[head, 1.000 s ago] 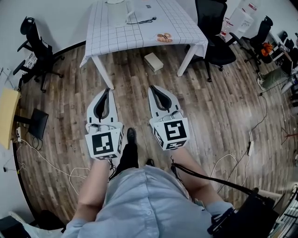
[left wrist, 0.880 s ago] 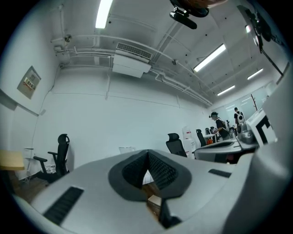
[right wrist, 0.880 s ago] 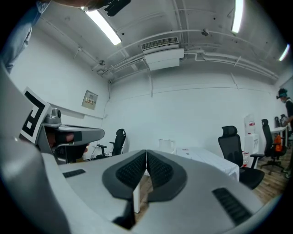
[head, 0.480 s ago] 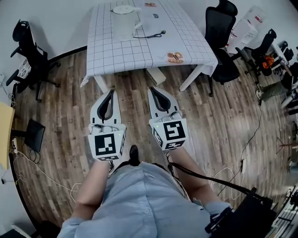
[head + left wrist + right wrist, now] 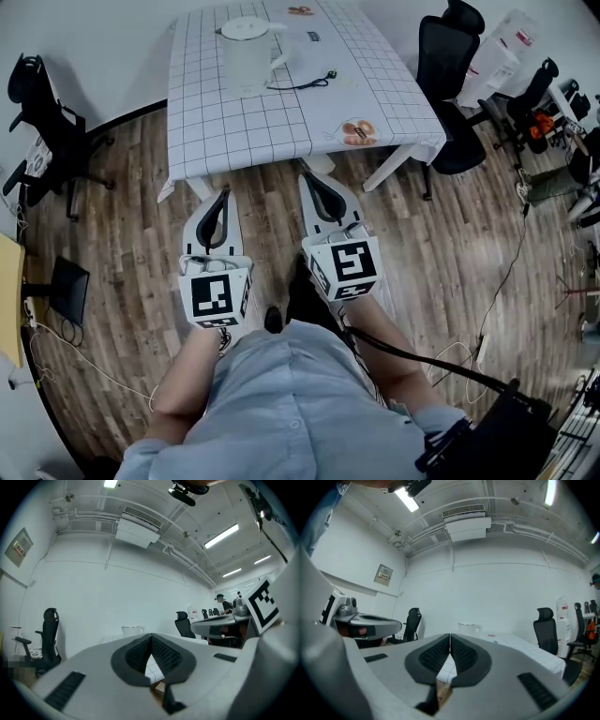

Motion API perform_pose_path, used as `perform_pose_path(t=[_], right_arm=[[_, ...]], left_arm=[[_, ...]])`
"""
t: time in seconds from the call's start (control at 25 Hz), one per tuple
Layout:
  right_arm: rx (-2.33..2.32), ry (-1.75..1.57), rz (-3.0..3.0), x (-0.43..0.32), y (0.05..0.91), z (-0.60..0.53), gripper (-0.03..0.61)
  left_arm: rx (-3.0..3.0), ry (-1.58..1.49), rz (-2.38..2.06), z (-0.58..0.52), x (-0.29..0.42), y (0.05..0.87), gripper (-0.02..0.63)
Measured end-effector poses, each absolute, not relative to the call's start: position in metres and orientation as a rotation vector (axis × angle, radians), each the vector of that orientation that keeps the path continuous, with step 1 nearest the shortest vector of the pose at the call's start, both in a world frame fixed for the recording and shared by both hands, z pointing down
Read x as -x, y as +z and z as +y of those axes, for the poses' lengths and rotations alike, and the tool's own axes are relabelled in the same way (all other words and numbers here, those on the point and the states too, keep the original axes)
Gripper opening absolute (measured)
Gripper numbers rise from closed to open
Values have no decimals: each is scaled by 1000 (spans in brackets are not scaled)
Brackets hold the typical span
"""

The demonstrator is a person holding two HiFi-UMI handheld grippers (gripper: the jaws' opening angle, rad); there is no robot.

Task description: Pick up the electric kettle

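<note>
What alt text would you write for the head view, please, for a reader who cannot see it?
A white electric kettle stands on a grid-patterned table ahead of a person, who holds the left hand-held gripper and the right hand-held gripper over a wooden floor, both shut and empty, close to the table's edge. Black office chairs stand nearby.

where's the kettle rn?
Head view: the white kettle stands on the grid-cloth table, toward its far end and left of centre. A black cord lies just to its right.
</note>
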State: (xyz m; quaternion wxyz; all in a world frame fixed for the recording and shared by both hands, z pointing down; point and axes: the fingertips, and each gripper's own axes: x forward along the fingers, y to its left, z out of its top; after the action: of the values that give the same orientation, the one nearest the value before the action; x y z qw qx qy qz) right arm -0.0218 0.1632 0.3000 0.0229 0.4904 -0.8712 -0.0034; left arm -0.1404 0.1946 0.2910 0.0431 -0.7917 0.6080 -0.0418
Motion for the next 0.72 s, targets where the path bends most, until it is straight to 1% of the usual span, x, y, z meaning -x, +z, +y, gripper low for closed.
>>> perform_pose_path(t=[0.36,0.72], right_arm=[[-1470,50,-2717,23,315,54,3],[-1319,98,-2766,23,324,-66,3]], left_arm=[[2423,-167,1912,91,138,305,0],[2331,-220,2045,-20,137,307,0]])
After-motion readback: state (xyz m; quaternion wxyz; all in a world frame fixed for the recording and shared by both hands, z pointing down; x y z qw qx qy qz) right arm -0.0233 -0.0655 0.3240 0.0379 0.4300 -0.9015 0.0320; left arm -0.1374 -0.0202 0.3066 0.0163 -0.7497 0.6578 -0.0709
